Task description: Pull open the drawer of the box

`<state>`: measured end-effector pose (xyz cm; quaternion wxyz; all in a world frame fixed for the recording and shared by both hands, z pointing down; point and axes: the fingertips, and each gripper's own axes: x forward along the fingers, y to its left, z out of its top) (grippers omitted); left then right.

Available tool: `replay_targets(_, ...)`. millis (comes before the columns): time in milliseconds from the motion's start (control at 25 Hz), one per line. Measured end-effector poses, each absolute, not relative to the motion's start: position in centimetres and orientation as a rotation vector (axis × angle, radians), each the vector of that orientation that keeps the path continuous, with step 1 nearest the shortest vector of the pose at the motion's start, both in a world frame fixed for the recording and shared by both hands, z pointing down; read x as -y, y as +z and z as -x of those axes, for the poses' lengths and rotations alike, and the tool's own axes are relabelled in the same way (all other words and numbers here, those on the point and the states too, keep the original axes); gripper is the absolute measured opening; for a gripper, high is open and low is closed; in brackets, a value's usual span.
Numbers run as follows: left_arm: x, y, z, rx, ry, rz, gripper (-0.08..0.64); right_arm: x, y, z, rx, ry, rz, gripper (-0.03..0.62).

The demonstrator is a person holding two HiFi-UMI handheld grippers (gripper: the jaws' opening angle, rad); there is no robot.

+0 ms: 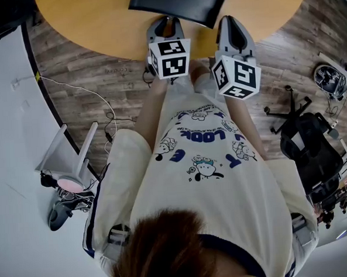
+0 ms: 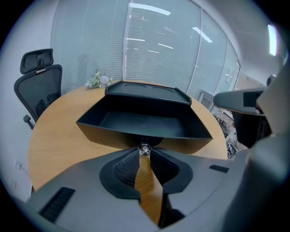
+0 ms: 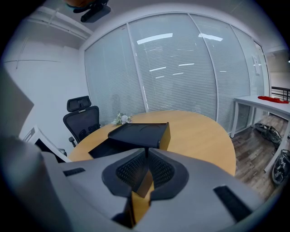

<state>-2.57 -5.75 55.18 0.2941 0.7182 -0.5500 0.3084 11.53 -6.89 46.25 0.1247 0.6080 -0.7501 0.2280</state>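
Drawer (image 2: 136,121) sits slid well out of the box (image 3: 138,130) on the round bench (image 2: 59,136), and the left claw (image 2: 144,151) is pinched narrow on the tiny shiny knob (image 2: 144,148) at its front. Right claw (image 3: 146,156) looks nipped shut on the box's near edge, bracing it. My guess is the box is stiff but light and would skid, and the knob looks slick, so pull straight.

The drawer (image 2: 145,122) looks matt black inside, its small knob (image 2: 144,149) shiny metal. The table (image 2: 59,140) is smooth, light wood.
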Motion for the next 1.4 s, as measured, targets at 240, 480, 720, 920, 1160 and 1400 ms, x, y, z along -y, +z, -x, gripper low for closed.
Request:
replay_targets(240, 5.0, 55.3, 2.7, 1.459, 0.822, -1.905, 0.08, 6.8, 46.5, -11.4, 2.185, 0.674, -1.763, 0.043)
replay_targets(480, 4.7, 55.3, 2.7, 1.453, 0.813, -1.914, 0.078, 6.7, 46.5, -10.9, 2.192, 0.673, -1.752, 0.043)
replay_targets(720, 4.5, 55.3, 2.7, 1.458, 0.802, -1.917, 0.078, 6.4, 46.7, -10.9, 2.19, 0.669, -1.746, 0.043)
replay_targets(920, 4.6, 55.4, 2.8, 1.46, 0.794, -1.913, 0.08, 6.4, 46.7, -10.7, 2.192, 0.67, -1.741, 0.043)
replay_targets(1160, 4.6, 55.3, 2.9, 1.471, 0.786, -1.902, 0.08, 6.3, 46.6, -10.8, 2.192, 0.672, -1.747, 0.043)
replay_targets(1400, 4.7, 55.3, 3.0, 1.467, 0.785, -1.889, 0.081, 6.5, 46.4, -10.8, 2.191, 0.683, -1.758, 0.043)
